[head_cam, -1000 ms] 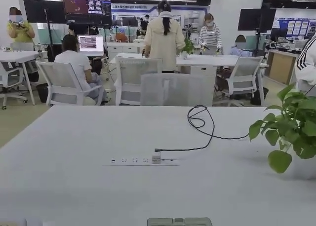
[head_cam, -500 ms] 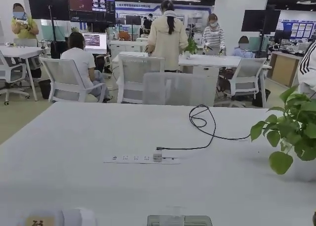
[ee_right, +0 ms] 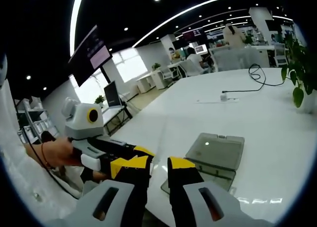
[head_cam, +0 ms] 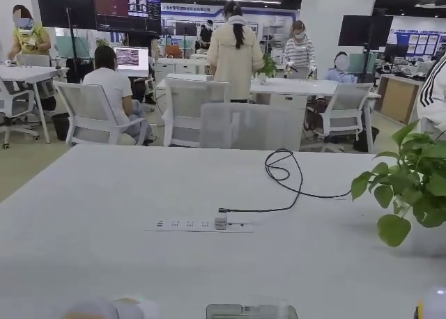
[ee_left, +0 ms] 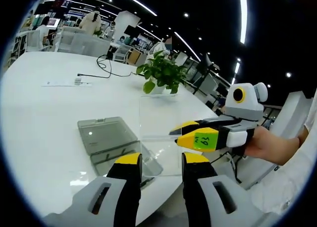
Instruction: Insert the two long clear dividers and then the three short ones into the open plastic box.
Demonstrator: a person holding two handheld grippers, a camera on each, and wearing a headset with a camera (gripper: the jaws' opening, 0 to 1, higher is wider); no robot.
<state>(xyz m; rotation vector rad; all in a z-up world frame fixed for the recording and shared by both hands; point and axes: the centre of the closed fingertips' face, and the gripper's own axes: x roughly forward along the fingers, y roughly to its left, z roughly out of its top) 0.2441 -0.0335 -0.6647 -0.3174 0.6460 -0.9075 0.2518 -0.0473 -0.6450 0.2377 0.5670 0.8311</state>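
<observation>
Clear divider (ee_left: 159,119) stands upright just ahead of the left gripper (ee_left: 162,160), over the gap between its jaws, which are parted wide and grip nothing. The right gripper (ee_left: 184,134) reaches in from the right, and its jaws look pinched on the divider's right edge. The open plastic box (ee_left: 105,137) lies on the white table (ee_left: 44,118), ahead and left of the left jaws.

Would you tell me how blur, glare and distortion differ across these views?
Head view: even light, straight lines, blurred blobs at the bottom. Left gripper view: fisheye bends the ceiling light strips; the clear divider looks faint. Right gripper view: same bending, glint on the box lid.
</observation>
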